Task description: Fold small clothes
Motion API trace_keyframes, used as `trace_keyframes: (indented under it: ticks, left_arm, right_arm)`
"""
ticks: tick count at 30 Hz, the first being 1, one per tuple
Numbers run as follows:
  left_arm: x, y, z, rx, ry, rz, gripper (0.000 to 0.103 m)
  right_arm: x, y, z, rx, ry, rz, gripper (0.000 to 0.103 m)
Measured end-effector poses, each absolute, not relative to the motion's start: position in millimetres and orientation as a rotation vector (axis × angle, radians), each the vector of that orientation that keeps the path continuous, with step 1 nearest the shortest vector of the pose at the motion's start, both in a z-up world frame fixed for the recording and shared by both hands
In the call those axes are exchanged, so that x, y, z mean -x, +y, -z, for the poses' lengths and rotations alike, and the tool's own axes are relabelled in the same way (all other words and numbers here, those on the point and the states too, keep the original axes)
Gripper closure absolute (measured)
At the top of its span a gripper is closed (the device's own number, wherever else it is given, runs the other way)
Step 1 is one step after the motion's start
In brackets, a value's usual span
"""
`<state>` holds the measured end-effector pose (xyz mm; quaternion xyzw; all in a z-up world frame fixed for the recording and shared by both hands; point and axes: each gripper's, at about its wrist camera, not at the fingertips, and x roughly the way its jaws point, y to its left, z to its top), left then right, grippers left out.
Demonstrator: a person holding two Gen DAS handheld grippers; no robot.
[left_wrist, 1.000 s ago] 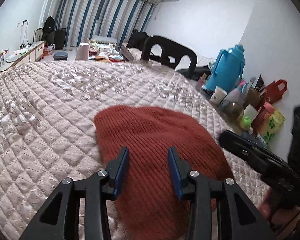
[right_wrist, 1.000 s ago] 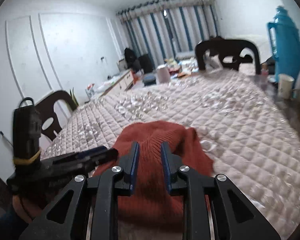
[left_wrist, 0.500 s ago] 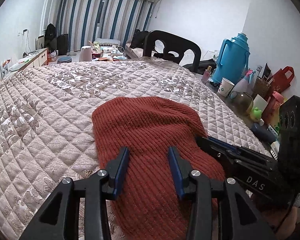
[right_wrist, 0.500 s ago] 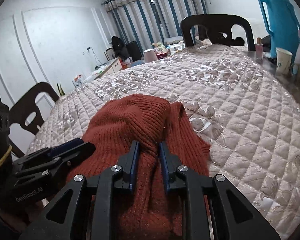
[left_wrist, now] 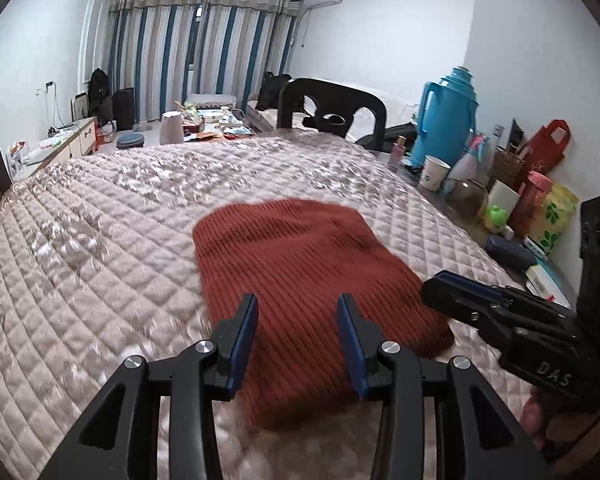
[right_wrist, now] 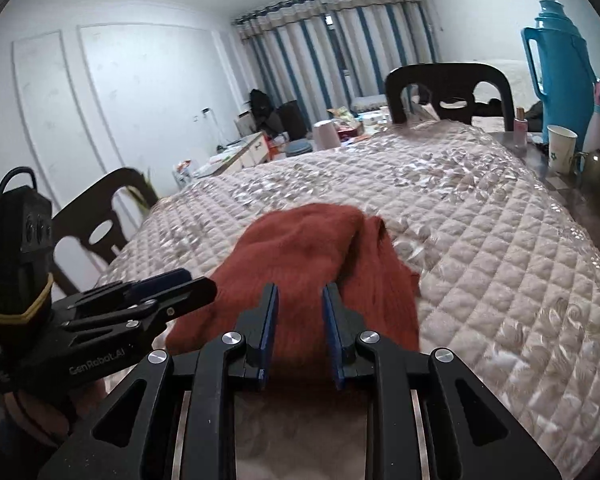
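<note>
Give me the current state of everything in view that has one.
Red knit garment: lying folded on the quilt, held by neither gripper.
Left hand-held gripper: open, nothing clamped.
Right hand-held gripper: jaws opening, nothing clamped.
Curtains: drawn shut.
Blue thermos: upright, capped.

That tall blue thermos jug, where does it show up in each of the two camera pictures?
Left wrist view: the thermos jug stands at the right, past the bed's far corner.
Right wrist view: the thermos jug is at the far right edge, upper part.
Shared landmark: the white paper cup right beside it.
</note>
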<state>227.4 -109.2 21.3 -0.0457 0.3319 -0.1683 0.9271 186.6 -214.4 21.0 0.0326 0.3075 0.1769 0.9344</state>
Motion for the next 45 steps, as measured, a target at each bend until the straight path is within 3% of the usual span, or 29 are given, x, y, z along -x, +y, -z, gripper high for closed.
trace_keyframes:
  ticks: [4,9,10,12,14,22,29,34,35,37,39,42,45]
  left_arm:
    - [-218.5,-110.4,-8.7,0.066,0.696,0.338,0.06]
    - [-218.7,-90.8,-15.4,0.137,0.714,0.367,0.055]
    - [-221.3,-86.4,-15.8,0.153,0.715,0.359,0.053]
    - [-228.8,-76.0,-16.6,0.201,0.721,0.343,0.047]
    - [-239.3,-66.0,-15.3,0.26,0.736,0.355,0.045]
    - [-282.3,-60.1,4.9,0.383,0.832,0.388,0.042]
    - [-294.6,-75.6,18.6,0.388,0.851,0.41,0.03]
    - [-300.3,-77.5,26.2,0.424,0.848,0.434,0.028]
    - [-300.7,-78.1,26.0,0.423,0.845,0.438,0.03]
    - [-299.4,-80.7,21.8,0.4,0.833,0.443,0.036]
    - [-296.8,-82.5,15.1,0.371,0.818,0.442,0.047]
    - [-293.3,-79.0,4.5,0.358,0.797,0.445,0.055]
    - [-289.1,-68.9,-7.9,0.358,0.767,0.443,0.055]
  right_arm:
    - [-191.8,-221.7,3.0,-0.051,0.721,-0.32,0.081]
    - [-187.9,-232.6,-9.3,-0.085,0.698,-0.334,0.078]
    - [-189.4,-236.0,-11.7,-0.093,0.695,-0.325,0.073]
    - [-193.5,-246.1,-13.8,-0.139,0.69,-0.314,0.048]
    - [-200.0,-256.9,-13.0,-0.199,0.704,-0.319,0.041]
    - [-234.4,-278.3,3.5,-0.362,0.793,-0.403,0.041]
    - [-261.5,-278.2,31.2,-0.422,0.922,-0.424,0.04]
    - [-267.1,-275.2,34.4,-0.434,0.908,-0.444,0.04]
    - [-267.2,-273.5,34.1,-0.428,0.906,-0.442,0.041]
    - [-267.9,-269.5,33.2,-0.423,0.91,-0.457,0.056]
    - [-266.9,-268.5,32.4,-0.438,0.905,-0.466,0.062]
    - [-264.0,-267.4,26.1,-0.449,0.888,-0.481,0.066]
    - [-259.2,-259.2,16.2,-0.452,0.869,-0.514,0.067]
